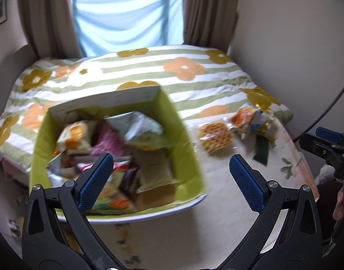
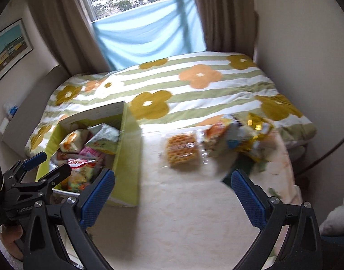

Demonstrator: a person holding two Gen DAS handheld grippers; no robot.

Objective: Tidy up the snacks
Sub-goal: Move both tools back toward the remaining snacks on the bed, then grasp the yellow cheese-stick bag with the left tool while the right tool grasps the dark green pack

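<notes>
Your left gripper [image 1: 172,177] gapes empty above the green snack box [image 1: 187,139].
Right wrist view: your right gripper [image 2: 173,191] spreads wide over the table [image 2: 172,225]; loose snack packets [image 2: 217,141] lie beyond, right of that box [image 2: 129,148]. "GenRobot" shows on your left gripper [image 2: 25,210].

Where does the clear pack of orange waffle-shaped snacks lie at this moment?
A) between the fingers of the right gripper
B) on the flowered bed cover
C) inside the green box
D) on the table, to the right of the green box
D: the waffle pack lies flat on the table, right of the green box, and both grippers are open and empty.
</notes>
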